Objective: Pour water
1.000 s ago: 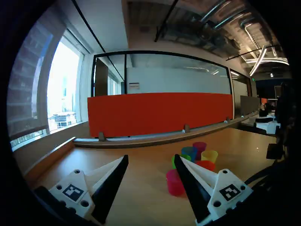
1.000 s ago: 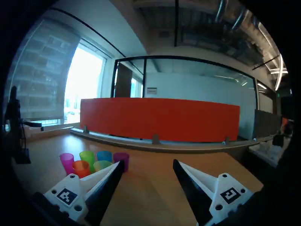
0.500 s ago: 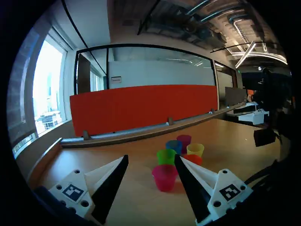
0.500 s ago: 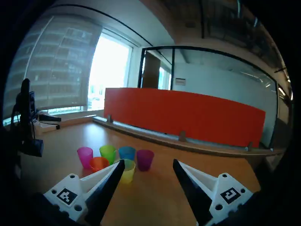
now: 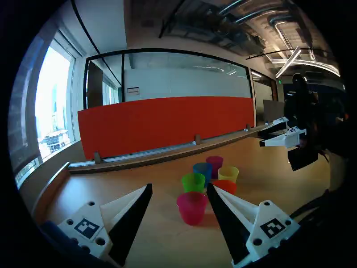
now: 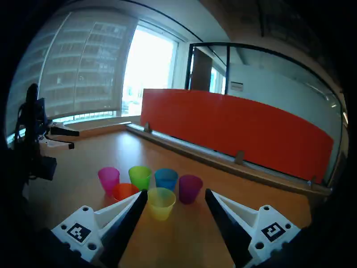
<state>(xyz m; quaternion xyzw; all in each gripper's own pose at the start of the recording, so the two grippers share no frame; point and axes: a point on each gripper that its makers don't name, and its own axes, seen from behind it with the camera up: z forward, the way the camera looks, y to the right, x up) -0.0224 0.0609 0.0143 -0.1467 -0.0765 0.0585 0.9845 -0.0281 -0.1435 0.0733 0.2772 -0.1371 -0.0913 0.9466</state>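
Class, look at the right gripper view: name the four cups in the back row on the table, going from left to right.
pink cup → green cup → blue cup → purple cup

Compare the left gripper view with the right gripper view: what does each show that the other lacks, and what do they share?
Left gripper view: ceiling pipes and light strips overhead, the right gripper off to the right, and the pink cup nearest its own open fingers.
Right gripper view: a window blind, the left gripper at the left edge, and the yellow cup nearest.
Shared: six coloured cups clustered on the wooden table, with the orange partition behind.
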